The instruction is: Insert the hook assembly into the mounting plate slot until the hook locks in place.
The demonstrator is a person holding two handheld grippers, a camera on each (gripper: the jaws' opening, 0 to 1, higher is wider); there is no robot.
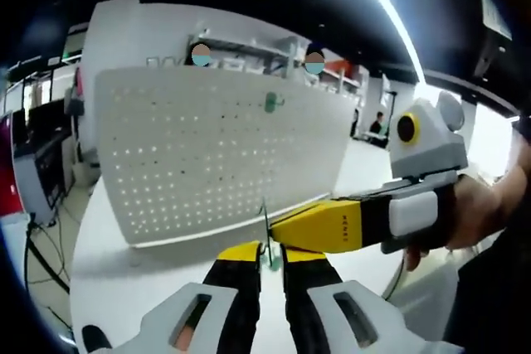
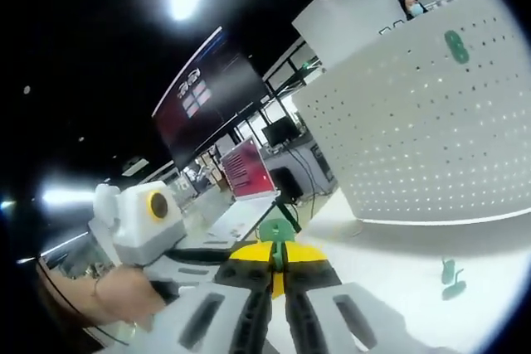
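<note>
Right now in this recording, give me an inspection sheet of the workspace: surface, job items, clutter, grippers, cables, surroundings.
Surface: white table, mostly bare.
Job's things: white pegboard stands upright on the table, with a green piece mounted near its top; a thin wire hook sits at the left gripper's tips; a green part sits at the right gripper's tips.
Clutter: two small green pieces lie on the table below the pegboard.
Grippers: both shut, tips meeting each other.
Cables: dark cables hang beside the table edge.
Surroundings: monitors, shelving, people behind.
</note>
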